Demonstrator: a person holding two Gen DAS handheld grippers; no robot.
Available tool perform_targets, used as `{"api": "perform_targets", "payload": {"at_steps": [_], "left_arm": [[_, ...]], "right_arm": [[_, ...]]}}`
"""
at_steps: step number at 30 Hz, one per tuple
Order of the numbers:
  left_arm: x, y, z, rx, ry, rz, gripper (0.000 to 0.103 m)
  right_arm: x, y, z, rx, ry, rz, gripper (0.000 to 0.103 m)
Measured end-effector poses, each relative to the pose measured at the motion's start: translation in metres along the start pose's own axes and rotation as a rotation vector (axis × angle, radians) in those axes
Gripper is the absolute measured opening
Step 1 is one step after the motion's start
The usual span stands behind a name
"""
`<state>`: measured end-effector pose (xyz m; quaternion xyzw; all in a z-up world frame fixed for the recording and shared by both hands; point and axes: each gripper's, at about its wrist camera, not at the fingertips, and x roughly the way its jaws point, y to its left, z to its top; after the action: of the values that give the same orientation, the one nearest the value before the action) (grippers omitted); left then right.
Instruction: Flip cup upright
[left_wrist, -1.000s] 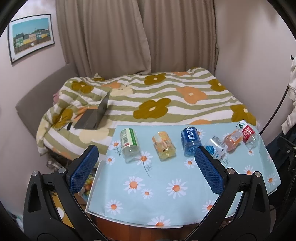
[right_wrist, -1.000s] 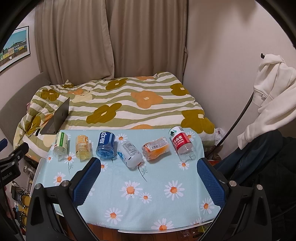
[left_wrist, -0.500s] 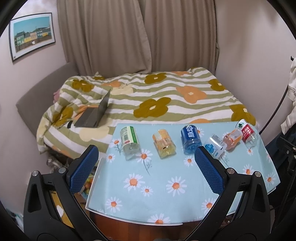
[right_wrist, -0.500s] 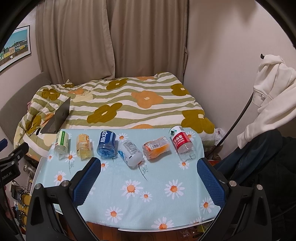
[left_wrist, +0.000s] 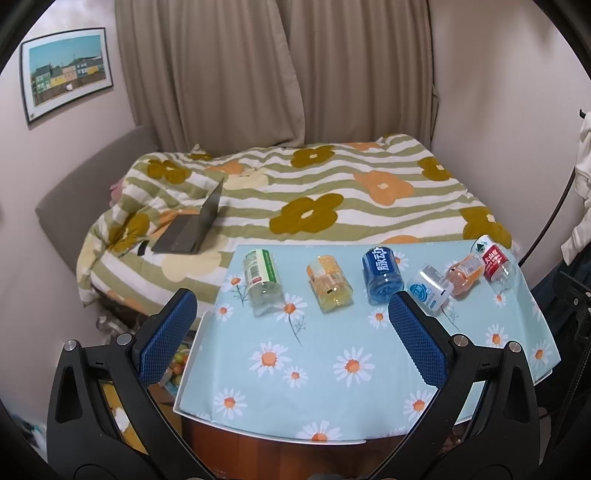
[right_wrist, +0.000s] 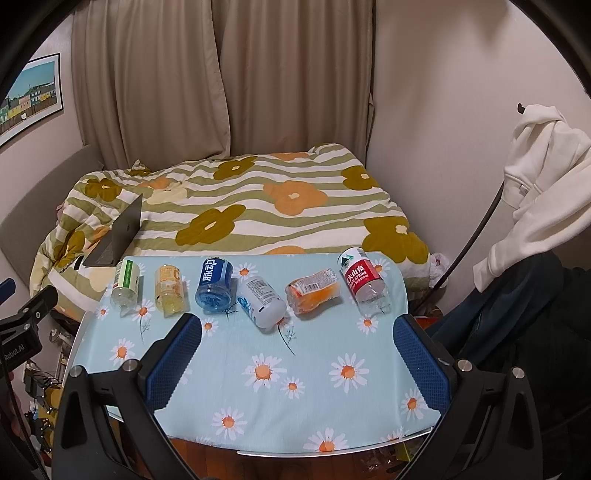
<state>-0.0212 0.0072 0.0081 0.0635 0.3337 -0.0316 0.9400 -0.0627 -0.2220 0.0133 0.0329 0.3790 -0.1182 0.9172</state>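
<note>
Blue-padded, both my left tool (left_wrist: 291, 332) and right tool (right_wrist: 297, 349) gape empty, short of six cut plastic bottle cups lying sideways, mouths facing me; the green-labelled clear cup (left_wrist: 261, 282) lies nearest my left.

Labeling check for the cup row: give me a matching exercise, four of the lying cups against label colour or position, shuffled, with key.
Things:
1. far-left cup
2. third cup from left
3. far-right cup
4. crumpled cup

Descriptions:
a. red label
b. blue label
c. green and white label
d. orange, between the white cup and the red one

Pairs: 1-c, 2-b, 3-a, 4-d
</note>
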Motion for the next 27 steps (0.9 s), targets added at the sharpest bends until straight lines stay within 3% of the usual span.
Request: {"api": "perform_targets", "payload": {"at_steps": [27], "left_arm": [[0.002,-0.001,0.002,0.0,-0.004,0.002,0.103]], "right_arm": [[-0.007,-0.002,-0.001,0.002,-0.003,0.004,0.103]]}}
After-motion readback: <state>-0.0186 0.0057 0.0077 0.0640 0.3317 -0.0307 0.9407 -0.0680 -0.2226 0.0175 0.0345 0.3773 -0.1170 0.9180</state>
